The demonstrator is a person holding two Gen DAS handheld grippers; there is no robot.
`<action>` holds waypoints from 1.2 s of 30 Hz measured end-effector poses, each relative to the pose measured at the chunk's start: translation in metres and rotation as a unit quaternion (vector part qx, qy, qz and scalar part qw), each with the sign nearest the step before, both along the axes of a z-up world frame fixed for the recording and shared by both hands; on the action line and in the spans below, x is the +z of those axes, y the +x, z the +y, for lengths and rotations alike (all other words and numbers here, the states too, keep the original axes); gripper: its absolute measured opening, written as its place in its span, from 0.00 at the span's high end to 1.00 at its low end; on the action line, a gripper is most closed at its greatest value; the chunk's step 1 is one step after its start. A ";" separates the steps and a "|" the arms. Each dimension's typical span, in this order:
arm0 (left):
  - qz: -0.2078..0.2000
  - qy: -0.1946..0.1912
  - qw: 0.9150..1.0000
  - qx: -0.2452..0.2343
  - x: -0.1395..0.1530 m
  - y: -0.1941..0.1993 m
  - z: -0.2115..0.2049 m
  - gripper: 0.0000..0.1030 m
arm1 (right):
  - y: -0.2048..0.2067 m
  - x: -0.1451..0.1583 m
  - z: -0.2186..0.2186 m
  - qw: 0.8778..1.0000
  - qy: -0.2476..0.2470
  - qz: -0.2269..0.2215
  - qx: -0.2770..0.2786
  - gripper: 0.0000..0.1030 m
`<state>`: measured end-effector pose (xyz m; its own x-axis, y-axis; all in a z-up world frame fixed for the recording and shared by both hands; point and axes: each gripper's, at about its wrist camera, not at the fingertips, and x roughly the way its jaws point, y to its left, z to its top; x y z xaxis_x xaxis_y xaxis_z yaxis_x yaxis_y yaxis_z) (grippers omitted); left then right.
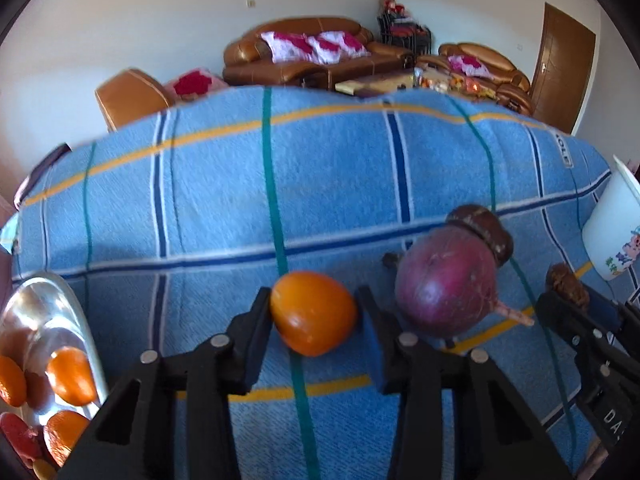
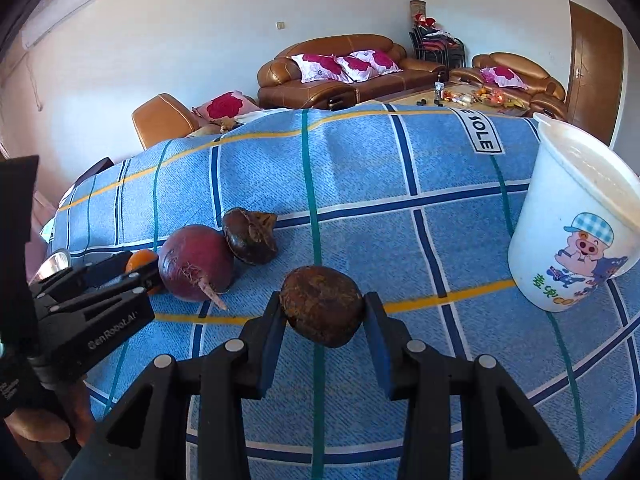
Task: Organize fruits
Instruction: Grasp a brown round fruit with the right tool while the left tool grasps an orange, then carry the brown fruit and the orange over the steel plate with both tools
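An orange fruit (image 1: 314, 312) lies on the blue checked cloth (image 1: 320, 184), and my left gripper (image 1: 315, 304) is shut on it, both pads against its sides. My right gripper (image 2: 323, 306) is shut on a rough brown fruit (image 2: 322, 304) that rests on the cloth (image 2: 400, 200). Between the two sits a round purple fruit (image 1: 446, 284) with a root tip, touching a dark brown fruit (image 1: 480, 228) behind it. The right wrist view shows both, purple fruit (image 2: 196, 262) and dark fruit (image 2: 250, 236), with the left gripper (image 2: 140, 276) beside them.
A shiny metal plate (image 1: 52, 312) with several orange and red fruits sits at the near left. A white plastic cup (image 2: 576, 216) with a cartoon pig stands at the right. Brown sofas (image 2: 344, 68) and a door lie beyond the table's far edge.
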<state>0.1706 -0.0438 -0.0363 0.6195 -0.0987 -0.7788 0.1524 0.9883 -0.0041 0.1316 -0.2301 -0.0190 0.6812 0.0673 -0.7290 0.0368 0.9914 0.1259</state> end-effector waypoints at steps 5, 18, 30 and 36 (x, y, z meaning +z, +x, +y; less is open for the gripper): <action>0.003 -0.024 1.000 0.004 0.002 -0.002 0.008 0.62 | -0.002 0.002 0.000 1.000 0.002 -0.011 0.000 0.60; -0.151 -0.005 0.988 0.039 0.042 -0.065 0.010 0.62 | -0.032 0.032 0.017 0.988 -0.042 -0.148 0.001 0.60; -0.184 0.011 0.982 0.027 0.044 -0.106 0.014 0.62 | -0.049 0.037 0.025 0.981 -0.061 -0.185 -0.013 0.60; -0.185 0.008 0.982 0.020 0.044 -0.112 0.018 0.62 | -0.060 0.038 0.024 0.979 -0.063 -0.189 -0.035 0.60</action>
<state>0.0582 -0.0258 0.0074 0.8639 -0.0575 -0.5003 0.1010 0.9931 0.0602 0.0720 -0.2057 0.0192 0.9035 -0.0642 -0.4237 0.0804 0.9966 0.0205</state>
